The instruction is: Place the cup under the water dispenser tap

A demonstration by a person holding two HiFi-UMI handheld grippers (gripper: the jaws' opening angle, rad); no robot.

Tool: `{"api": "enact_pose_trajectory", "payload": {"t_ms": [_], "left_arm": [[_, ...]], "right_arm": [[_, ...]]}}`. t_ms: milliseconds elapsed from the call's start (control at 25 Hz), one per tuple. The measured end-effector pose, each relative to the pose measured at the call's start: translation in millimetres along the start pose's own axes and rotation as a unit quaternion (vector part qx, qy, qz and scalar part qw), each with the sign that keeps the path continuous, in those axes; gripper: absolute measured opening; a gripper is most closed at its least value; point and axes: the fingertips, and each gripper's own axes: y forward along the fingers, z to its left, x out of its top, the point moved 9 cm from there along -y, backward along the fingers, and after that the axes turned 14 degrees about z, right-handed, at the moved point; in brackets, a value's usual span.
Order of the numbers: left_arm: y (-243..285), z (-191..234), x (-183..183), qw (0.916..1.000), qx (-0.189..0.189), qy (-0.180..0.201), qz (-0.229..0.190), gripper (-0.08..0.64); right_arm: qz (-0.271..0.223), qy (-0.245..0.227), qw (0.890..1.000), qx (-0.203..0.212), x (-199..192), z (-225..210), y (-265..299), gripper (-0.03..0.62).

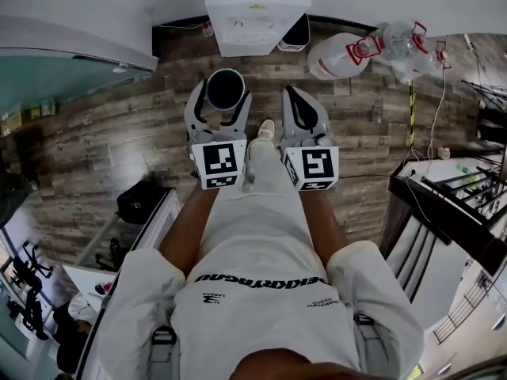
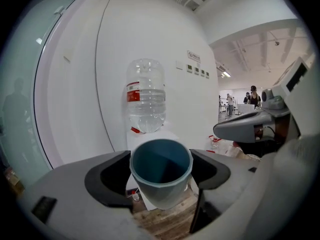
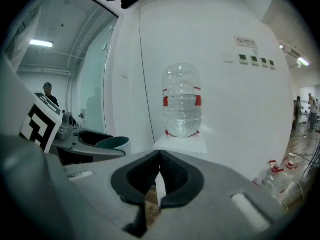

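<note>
A pale blue-grey cup [image 2: 161, 173] stands upright between the jaws of my left gripper [image 2: 161, 176], which is shut on it; its dark mouth [image 1: 225, 89] faces up in the head view. The white water dispenser [image 1: 252, 13] stands against the wall straight ahead, with a clear bottle [image 2: 145, 95] with a red label on top. My left gripper [image 1: 219, 111] is still short of the dispenser. My right gripper [image 1: 299, 111] is beside it, shut and empty, its pads [image 3: 159, 178] meeting at the tips. The dispenser and bottle [image 3: 182, 101] also show ahead in the right gripper view.
Several empty water bottles [image 1: 366, 51] lie on the wood floor right of the dispenser. A glass wall [image 1: 55, 77] runs along the left. A dark rack [image 1: 444, 204] stands at the right and a black bag [image 1: 141, 200] sits on the floor at the left.
</note>
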Motion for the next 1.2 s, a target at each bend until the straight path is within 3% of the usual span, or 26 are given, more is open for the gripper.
{"api": "enact_pose_trajectory", "payload": {"t_ms": [400, 640, 1200], "left_arm": [[85.2, -10.6, -21.4, 0.9997, 0.02, -0.011, 0.013, 0.357], [139.2, -11.8, -42.0, 0.999, 0.028, -0.031, 0.017, 0.359], [257.1, -7.6, -105.1, 0.9982, 0.04, -0.04, 0.02, 0.36]], "right_arm": [[0.025, 0.037, 0.999, 0.01, -45.0, -46.1, 70.5, -0.001], [0.037, 0.043, 0.998, 0.017, -74.5, -65.4, 114.2, -0.001], [0.053, 0.052, 0.997, 0.021, -134.2, -99.0, 179.1, 0.0]]}}
